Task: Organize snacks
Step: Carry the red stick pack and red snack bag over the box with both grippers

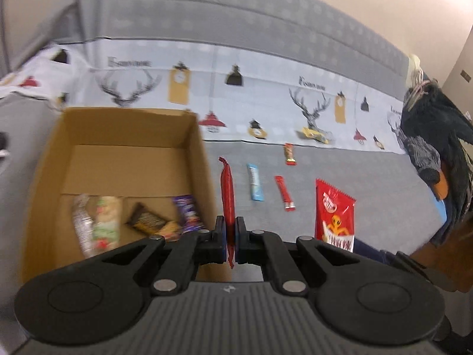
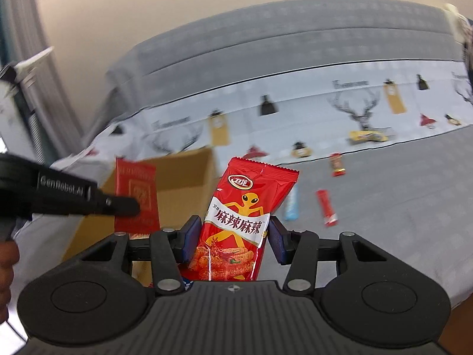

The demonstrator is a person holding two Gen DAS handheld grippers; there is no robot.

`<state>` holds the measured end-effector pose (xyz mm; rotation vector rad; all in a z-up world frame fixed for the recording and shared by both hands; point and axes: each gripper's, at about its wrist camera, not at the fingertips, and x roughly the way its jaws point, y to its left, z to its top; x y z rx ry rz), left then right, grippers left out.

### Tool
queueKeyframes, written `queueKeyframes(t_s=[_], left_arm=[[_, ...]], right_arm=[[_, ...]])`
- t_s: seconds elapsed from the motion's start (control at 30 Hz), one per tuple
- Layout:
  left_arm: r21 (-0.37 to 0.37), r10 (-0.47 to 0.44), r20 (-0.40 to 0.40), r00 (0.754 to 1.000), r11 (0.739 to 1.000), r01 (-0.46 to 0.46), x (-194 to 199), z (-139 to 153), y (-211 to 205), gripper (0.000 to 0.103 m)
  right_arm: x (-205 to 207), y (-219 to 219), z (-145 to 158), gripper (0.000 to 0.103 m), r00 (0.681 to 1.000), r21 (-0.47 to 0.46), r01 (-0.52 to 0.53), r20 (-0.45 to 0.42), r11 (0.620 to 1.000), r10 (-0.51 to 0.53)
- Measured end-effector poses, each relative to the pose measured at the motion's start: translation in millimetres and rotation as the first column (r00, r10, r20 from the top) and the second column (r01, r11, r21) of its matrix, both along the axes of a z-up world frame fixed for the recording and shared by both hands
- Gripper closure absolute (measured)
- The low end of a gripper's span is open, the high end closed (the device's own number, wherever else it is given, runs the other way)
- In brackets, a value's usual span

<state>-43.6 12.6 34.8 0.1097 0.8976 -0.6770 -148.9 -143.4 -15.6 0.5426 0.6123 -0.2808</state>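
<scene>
My left gripper (image 1: 231, 236) is shut on a flat red packet (image 1: 227, 195), seen edge-on, held just right of an open cardboard box (image 1: 124, 130). In the right wrist view the same packet (image 2: 136, 189) hangs over the box (image 2: 183, 177) from the left gripper (image 2: 127, 205). The box holds several snacks (image 1: 147, 222). My right gripper (image 2: 235, 236) is shut on a red spicy-snack bag with an orange alien figure (image 2: 245, 207), also seen in the left wrist view (image 1: 334, 216). A blue bar (image 1: 255, 185), a red stick (image 1: 284, 192) and a small red-gold bar (image 1: 290, 153) lie on the grey sofa seat.
A printed white cloth with deer and lamp motifs (image 1: 266, 94) covers the back of the seat, with a yellow packet (image 1: 314, 134) on it. Dark clothing (image 1: 434, 136) is piled at the right end. The grey sofa back (image 1: 236, 23) rises behind.
</scene>
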Motion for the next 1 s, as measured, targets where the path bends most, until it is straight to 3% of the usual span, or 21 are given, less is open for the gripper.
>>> queueKeyframes(t_s=[0.23, 0.47, 1.0], left_arm=[[-0.041, 0.090, 0.025, 0.996, 0.995, -0.089, -11, 9, 84, 0.098], [-0.088, 0.141, 0.018, 0.990, 0.986, -0.139, -13, 8, 135, 0.098], [-0.120, 0.171, -0.010, 0.985, 0.978, -0.171, 19, -1, 143, 0.098]], right_arm=[[7, 65, 29, 0.052, 0.995, -0.050, -0.095, -0.001, 0.994, 0.095], [21, 97, 52, 0.052, 0.988, -0.097, -0.154, -0.001, 0.983, 0.155], [49, 110, 45, 0.052, 0.980, -0.115, -0.193, -0.069, 0.974, 0.186]])
